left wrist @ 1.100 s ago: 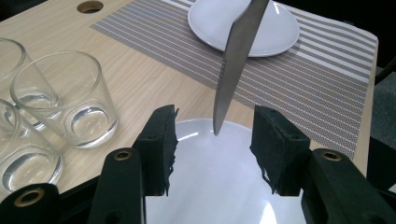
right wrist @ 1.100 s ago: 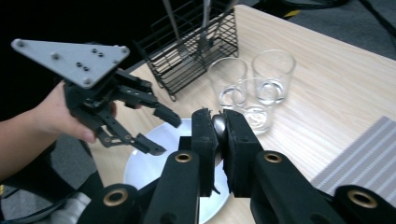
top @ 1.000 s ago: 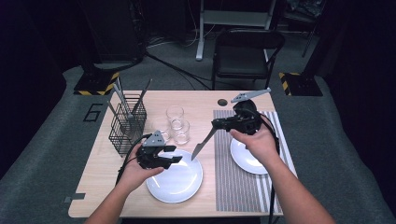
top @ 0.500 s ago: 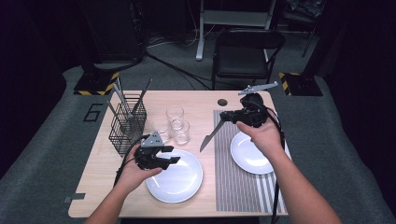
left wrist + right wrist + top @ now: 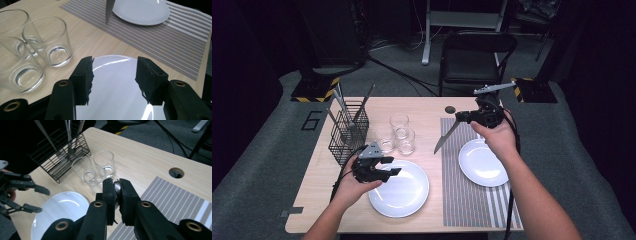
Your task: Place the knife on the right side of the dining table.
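- High view: your right gripper [image 5: 464, 116] pinches a table knife [image 5: 446, 137] by its handle end, and the blade hangs down and leftward over the inner edge of the striped placemat [image 5: 472, 195], just left of the small plate [image 5: 484, 162]. Your left gripper [image 5: 384, 166] hovers at the rim of the large plate [image 5: 399, 189], jaws spread and empty. Expect the knife to be stiff, fairly light and smooth; held this far from the blade, it could swing or twist in the pads, so I'd move it gently.
- Left gripper view: the two black pads [image 5: 85, 77] stand well apart with nothing between them, above the large plate [image 5: 117, 92]. The knife's blade tip [image 5: 109, 11] hangs over the placemat [image 5: 180, 42] just beside the small plate [image 5: 141, 11]. The glasses [image 5: 47, 41] nearby are fragile; keep clear of them.
- Right gripper view: the jaws are pressed close on the knife's rounded metal handle [image 5: 117, 187], and little of it shows. Polished steel is slippery, so a grip nearer the middle would likely steady it more. The wire basket [image 5: 62, 155] of cutlery stands beyond the glasses [image 5: 96, 168].
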The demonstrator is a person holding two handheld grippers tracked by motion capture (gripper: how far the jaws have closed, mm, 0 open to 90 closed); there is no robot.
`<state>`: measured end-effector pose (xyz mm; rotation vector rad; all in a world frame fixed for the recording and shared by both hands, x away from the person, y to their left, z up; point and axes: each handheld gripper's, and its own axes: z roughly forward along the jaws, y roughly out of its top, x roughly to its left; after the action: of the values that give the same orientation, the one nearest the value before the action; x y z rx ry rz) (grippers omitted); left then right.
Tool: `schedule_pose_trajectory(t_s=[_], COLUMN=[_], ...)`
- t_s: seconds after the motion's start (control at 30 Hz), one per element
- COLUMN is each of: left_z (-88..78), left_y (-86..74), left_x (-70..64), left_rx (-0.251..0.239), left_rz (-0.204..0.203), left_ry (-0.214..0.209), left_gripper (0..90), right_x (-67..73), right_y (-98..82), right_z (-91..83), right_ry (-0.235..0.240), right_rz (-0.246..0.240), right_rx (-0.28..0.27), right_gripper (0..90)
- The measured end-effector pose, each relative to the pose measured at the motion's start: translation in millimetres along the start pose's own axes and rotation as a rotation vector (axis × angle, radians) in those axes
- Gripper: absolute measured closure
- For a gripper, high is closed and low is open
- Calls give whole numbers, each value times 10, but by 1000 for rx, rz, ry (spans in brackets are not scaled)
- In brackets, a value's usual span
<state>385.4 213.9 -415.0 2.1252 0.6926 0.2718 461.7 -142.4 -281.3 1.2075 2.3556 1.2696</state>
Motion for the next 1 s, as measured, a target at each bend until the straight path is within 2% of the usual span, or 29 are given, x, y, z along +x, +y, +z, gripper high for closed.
schedule_pose_trajectory(t_s=[0.43,0.57,0.83,0.9,1.0], left_z=[-43,-53,-52,-51,-50], left_y=[-39,-46,-57,-57,-56], left_x=[25,32,44,46,47], left_rx=[7,6,17,19,19], left_rz=[-10,-4,2,3,6], left_ry=[12,26,30,31,28], left_gripper=[476,477,478,478,478], right_x=[-247,-330,-447,-484,-523], right_y=[77,99,146,157,174], right_z=[137,206,314,337,375], right_ry=[-80,-104,-147,-159,-171], right_rz=[44,50,91,82,105], right_rx=[0,2,11,10,12], right_gripper=[839,839,839,839,839])
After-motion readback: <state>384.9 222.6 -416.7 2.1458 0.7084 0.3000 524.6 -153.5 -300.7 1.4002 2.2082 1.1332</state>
